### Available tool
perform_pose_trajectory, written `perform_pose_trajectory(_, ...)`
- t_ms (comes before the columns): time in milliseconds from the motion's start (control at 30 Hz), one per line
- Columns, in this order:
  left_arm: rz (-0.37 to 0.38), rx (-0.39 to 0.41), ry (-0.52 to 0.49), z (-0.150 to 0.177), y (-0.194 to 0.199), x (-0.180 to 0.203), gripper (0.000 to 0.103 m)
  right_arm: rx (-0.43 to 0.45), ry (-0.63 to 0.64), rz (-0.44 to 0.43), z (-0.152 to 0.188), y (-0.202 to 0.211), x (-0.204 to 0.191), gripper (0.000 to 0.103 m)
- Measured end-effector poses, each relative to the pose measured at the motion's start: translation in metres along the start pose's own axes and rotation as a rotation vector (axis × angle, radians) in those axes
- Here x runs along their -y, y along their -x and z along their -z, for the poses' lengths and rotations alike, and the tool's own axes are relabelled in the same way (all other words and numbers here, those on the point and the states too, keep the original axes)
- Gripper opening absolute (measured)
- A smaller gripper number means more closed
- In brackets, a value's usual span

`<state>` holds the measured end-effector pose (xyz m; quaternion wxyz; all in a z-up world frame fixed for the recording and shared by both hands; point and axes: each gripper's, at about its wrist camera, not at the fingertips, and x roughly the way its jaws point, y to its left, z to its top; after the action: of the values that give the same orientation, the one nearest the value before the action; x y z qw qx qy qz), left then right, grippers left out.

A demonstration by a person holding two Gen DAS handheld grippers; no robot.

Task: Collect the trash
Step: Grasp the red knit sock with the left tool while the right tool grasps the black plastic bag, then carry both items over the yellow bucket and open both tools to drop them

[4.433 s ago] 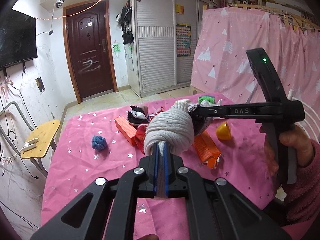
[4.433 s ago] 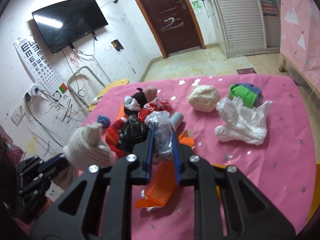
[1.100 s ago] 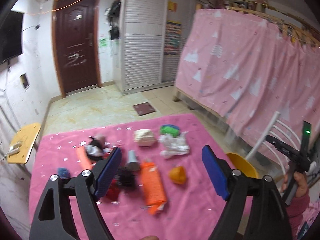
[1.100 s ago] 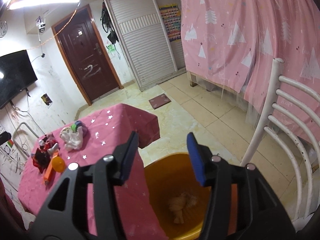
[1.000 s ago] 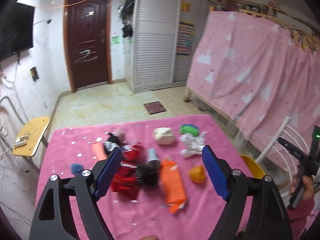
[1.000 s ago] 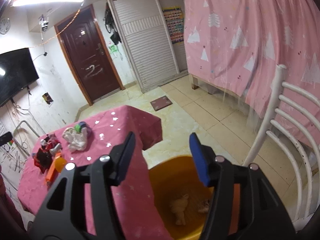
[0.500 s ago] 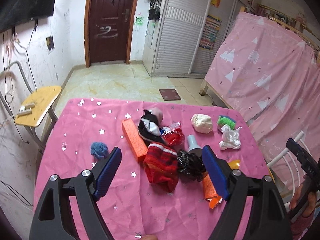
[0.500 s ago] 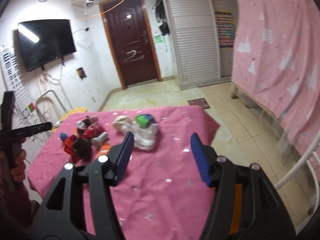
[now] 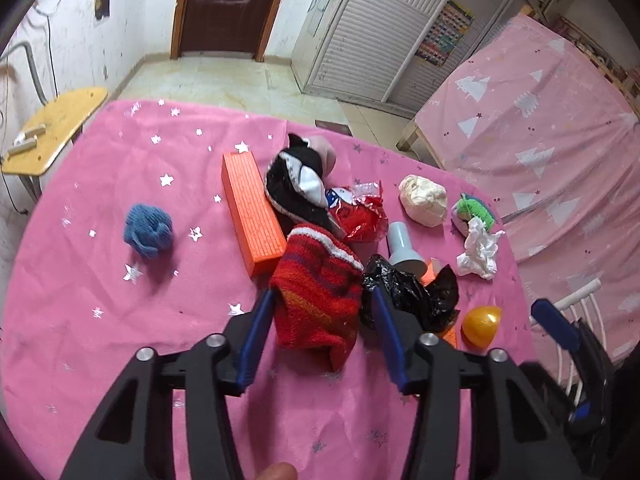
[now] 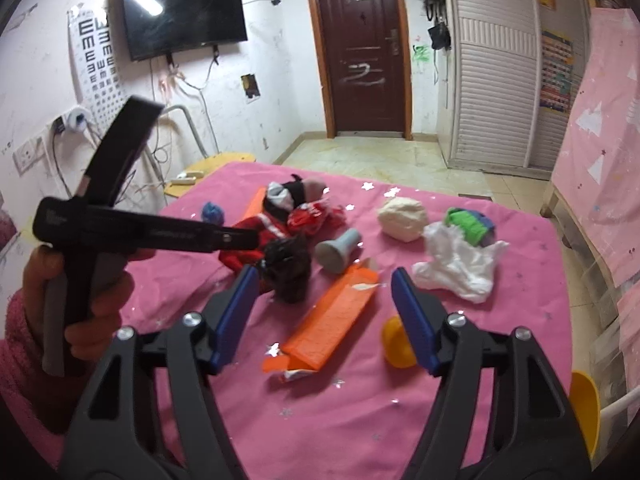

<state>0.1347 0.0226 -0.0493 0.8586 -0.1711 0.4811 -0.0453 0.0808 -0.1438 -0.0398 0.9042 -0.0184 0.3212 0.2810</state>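
**Worktop litter, counted**

On pink worktop [image 9: 100, 280]: two orange cartons, one black bag [image 9: 412, 292], one red sock [image 9: 320, 300], one white tissue wad [image 9: 480, 248], one grey cup [image 9: 402, 246], one blue ball [image 9: 148, 230].
Far carton [image 9: 252, 204]: long axis near-to-far, intact.
Near carton [image 10: 336, 316]: long axis slanting far-right, near end torn.
Left gripper [image 9: 322, 312]: just narrowed, pads astride red sock; contact unclear.
Right gripper [image 10: 324, 300]: just widened, parted, empty, over near carton.
Yellow bin [image 10: 584, 404]: right edge, cut off.

star-dotted pink tablecloth [image 9: 100, 300], red striped sock [image 9: 320, 300], orange box [image 9: 252, 208]
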Motion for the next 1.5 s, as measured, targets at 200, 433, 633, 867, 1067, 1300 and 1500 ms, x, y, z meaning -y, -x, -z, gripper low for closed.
perform_pose_trajectory(200,0.008,0.022,0.026,0.004,-0.006,-0.004,0.002,-0.045,0.041,-0.015,0.0,-0.02,-0.017,0.066)
perform_pose_trajectory(433,-0.016,0.131,0.01,0.003,0.033,0.0,0.001,-0.094,0.052,-0.008,-0.005,-0.046,-0.022,0.066)
perform_pose_trajectory(633,-0.061,0.223,0.025,0.0,0.058,-0.003,0.001,-0.122,0.092,-0.008,-0.005,-0.061,-0.037,0.066)
perform_pose_trajectory(867,-0.085,0.264,0.049,-0.003,0.069,-0.016,0.001,-0.146,0.13,-0.021,-0.008,-0.077,-0.05,0.066)
perform_pose_trajectory(1067,-0.095,0.259,0.069,-0.004,0.067,-0.027,0.001,-0.183,0.17,-0.026,-0.011,-0.092,-0.063,0.052)
perform_pose_trajectory(1300,-0.106,0.253,0.058,0.0,0.065,-0.027,0.001,-0.176,0.183,0.011,-0.008,-0.09,-0.063,0.019)
perform_pose_trajectory(1500,-0.095,0.265,0.028,0.002,0.072,-0.011,0.001,-0.037,0.081,-0.004,-0.018,-0.047,-0.036,0.019)
